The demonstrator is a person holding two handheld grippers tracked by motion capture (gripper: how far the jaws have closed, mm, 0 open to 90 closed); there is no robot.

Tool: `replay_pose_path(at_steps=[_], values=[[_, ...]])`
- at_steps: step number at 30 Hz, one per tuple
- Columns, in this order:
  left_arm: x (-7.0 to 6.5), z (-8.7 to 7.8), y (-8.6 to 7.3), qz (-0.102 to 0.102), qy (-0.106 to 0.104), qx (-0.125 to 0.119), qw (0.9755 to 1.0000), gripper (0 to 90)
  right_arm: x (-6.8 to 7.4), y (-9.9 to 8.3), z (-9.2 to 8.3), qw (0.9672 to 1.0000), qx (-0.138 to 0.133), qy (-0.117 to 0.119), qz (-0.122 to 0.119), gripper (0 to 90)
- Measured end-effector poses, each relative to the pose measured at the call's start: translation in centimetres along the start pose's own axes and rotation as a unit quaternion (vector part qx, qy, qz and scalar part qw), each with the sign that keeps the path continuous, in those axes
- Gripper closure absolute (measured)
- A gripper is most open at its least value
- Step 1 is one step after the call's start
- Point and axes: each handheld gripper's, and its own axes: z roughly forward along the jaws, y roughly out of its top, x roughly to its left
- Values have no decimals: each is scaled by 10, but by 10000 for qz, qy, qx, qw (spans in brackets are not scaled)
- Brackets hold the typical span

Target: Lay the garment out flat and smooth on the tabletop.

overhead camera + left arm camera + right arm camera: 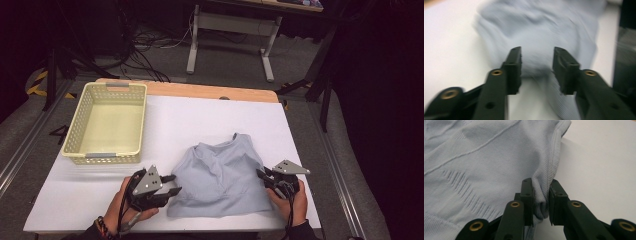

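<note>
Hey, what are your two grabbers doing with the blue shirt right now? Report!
Left gripper open, off the shirt's edge. Right gripper pinching the light blue shirt at its side hem. Basket stands clear, nothing blocking.

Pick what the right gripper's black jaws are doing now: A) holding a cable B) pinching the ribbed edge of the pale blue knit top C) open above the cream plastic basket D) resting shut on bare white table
B: in the right gripper view the right gripper has a bunched fold of the pale blue knit top squeezed between its jaws.

Dark room, grey floor (165, 55), tangled cables (145, 42).
</note>
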Motion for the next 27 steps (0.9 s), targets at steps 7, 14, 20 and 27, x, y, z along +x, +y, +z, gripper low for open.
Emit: replay_pose_path(at_steps=[7, 14, 20, 27], values=[[26, 42, 44, -481, 450, 35, 9978, 434, -1, 0, -4, 9997, -3, -253, -40, 759], [60, 109, 40, -1160, 324, 926, 9884, 380, -2, -3, -3, 9998, -30, -188, -94, 751], [62, 116, 36, -1010, -134, 1125, 9884, 724, -1, -3, -1, 9998, 4, -139, -129, 738], [51, 57, 68, -337, 673, 71, 9971, 801, 10, 1, -4, 9993, -294, 121, -179, 739]])
